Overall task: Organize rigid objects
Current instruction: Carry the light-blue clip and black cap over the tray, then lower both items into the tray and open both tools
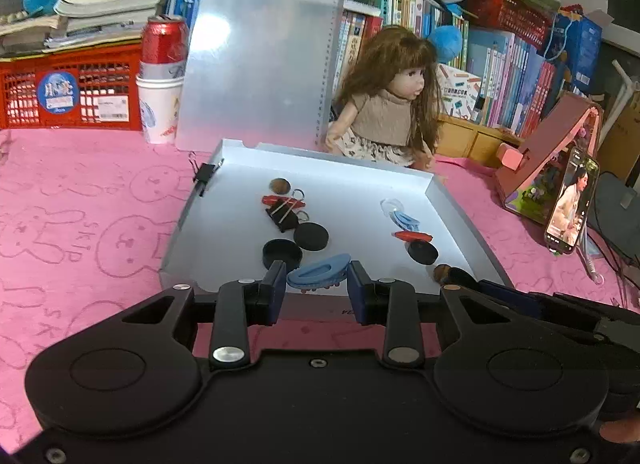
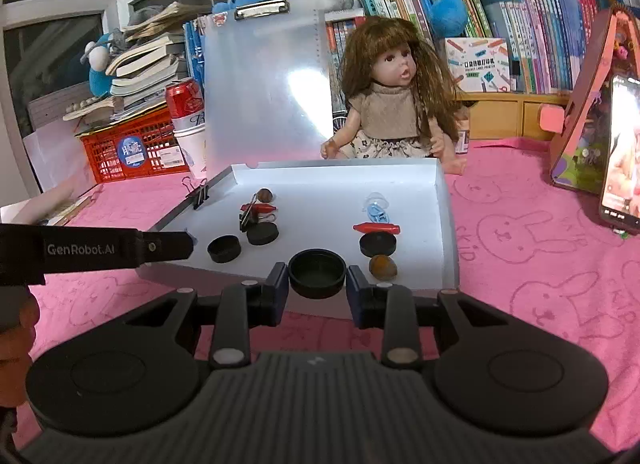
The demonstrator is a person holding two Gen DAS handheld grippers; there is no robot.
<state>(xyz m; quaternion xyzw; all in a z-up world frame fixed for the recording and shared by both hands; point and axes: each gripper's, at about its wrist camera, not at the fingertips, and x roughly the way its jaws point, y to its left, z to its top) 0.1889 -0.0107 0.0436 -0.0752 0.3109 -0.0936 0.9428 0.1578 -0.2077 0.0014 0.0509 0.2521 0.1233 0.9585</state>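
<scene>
While the left gripper (image 1: 316,284) clenched a blue hair clip (image 1: 318,272) over the near edge of the white tray (image 1: 448,199), the right gripper (image 2: 317,284) grasped a black cap (image 2: 317,272) at the same edge. Inside the tray lay two groups: to the left a nut (image 2: 264,195), a red clip (image 2: 262,207), a binder clip (image 2: 247,216) and two caps (image 2: 262,233); to the right a light-blue clip (image 2: 377,212), a red clip (image 2: 376,228), a cap (image 2: 377,244) and a nut (image 2: 383,266). The tray sat on the pink counter (image 2: 520,264) before a doll (image 2: 394,103).

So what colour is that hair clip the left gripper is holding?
Blue. The hair clip sits between the left gripper fingers, clearest in the left wrist view.
</scene>
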